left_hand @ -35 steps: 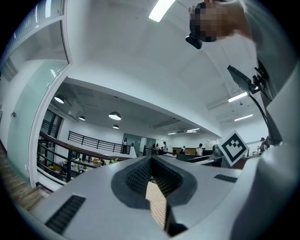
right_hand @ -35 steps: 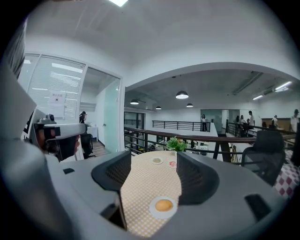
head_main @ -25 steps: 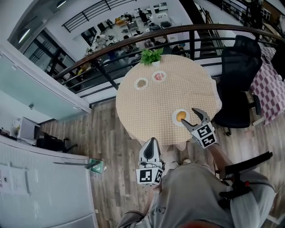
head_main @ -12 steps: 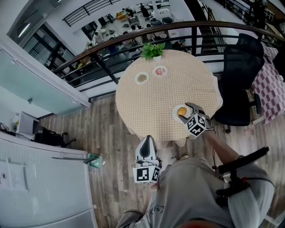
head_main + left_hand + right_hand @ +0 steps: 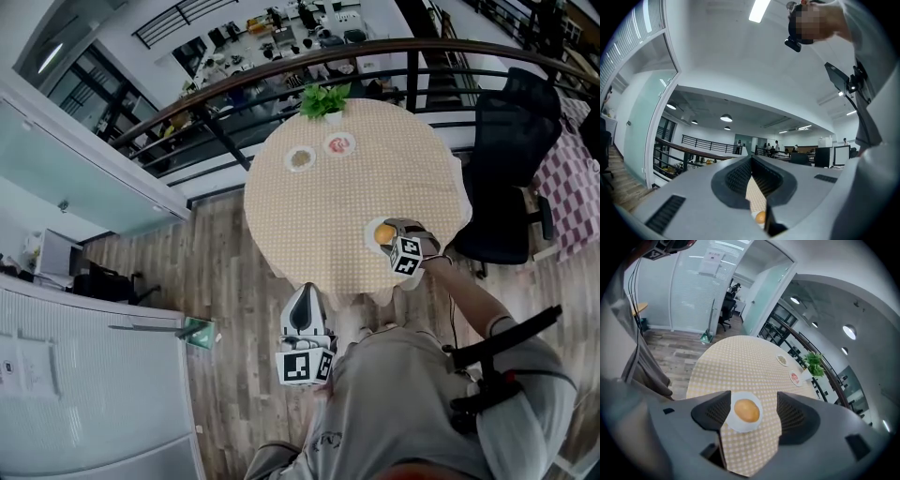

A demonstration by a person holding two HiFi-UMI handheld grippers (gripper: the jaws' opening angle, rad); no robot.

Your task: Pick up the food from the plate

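While near right hand-held gripper (image 5: 753,397), white plate (image 5: 742,428) with orange food (image 5: 746,410)

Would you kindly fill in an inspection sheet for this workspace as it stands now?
Surface: round table under a checked cloth.
Job's things: round orange food on a white plate near the table's front edge, not yet gripped.
Clutter: two small dishes and a plant at the far side.
Grippers: right gripper open, fingers apart on either side of the food; left gripper shut, empty, held off the table.
Cables: thin cable along the right arm.
Surroundings: railing behind the table, black chair to its right, wood floor.
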